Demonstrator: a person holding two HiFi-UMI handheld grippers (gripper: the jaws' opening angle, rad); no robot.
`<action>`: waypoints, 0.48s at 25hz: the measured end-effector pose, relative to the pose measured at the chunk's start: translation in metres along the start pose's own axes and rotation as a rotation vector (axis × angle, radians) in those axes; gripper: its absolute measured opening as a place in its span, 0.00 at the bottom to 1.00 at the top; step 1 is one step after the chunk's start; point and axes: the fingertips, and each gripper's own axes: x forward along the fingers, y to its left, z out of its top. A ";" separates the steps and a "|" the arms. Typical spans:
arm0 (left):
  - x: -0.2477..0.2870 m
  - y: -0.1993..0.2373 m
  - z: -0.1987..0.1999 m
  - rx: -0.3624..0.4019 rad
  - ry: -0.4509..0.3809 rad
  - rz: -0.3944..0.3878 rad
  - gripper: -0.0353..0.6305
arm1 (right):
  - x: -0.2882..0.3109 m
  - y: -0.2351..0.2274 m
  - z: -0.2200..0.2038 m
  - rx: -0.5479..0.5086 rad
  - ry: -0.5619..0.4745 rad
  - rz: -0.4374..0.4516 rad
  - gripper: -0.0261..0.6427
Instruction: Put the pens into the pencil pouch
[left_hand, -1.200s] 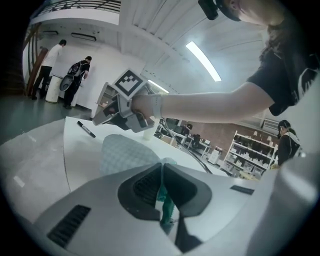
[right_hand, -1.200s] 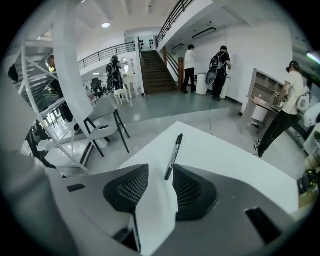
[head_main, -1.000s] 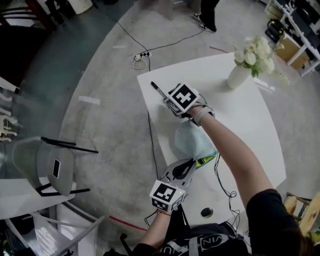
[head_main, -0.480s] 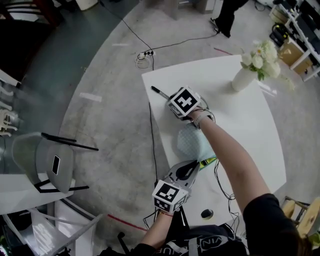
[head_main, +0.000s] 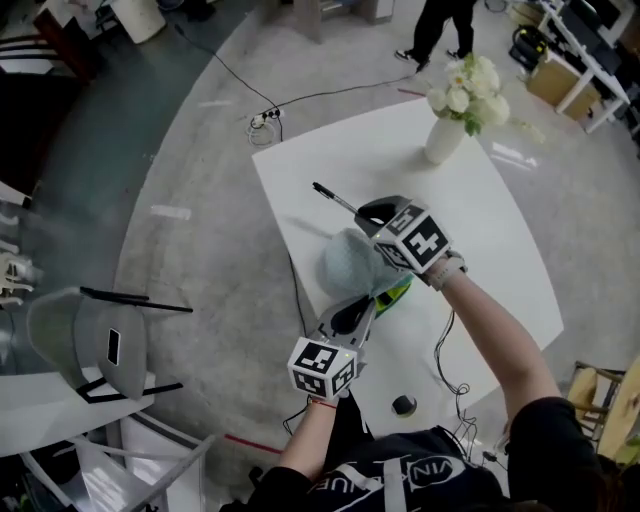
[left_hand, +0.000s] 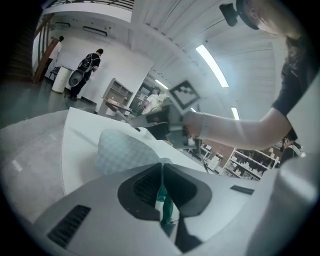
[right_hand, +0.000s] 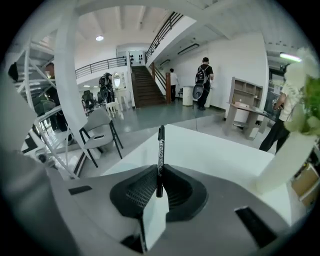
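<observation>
- The right gripper (right_hand: 159, 175) has its jaws pressed on a black marker pen (right_hand: 160, 147). The pen is pinched near one end, and the rest of it sticks out past the jaw tips.
- In the head view the pen is held over the white table (head_main: 480, 230), just beside the far end of the pencil pouch (head_main: 348, 265).
- The left gripper (left_hand: 161, 170) has its jaws pressed together on a thin teal edge of the pouch, at the end nearer to the person.
- The pouch is light teal mesh and lies near the left edge of the table, between the two grippers.
- A yellow-green part (head_main: 397, 294) shows at the near end of the pouch; I cannot tell what it is.
- A white vase with white flowers (head_main: 443, 140) stands at the far side of the table, well apart from the pouch.
</observation>
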 end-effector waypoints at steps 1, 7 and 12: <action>0.002 0.002 0.001 -0.003 -0.004 0.006 0.09 | -0.020 0.004 -0.008 -0.025 -0.004 -0.013 0.11; 0.006 0.005 0.002 -0.048 0.000 0.025 0.09 | -0.113 0.039 -0.087 -0.029 0.036 -0.047 0.11; 0.009 0.006 0.009 -0.073 -0.019 0.041 0.09 | -0.149 0.065 -0.148 0.047 0.103 -0.055 0.11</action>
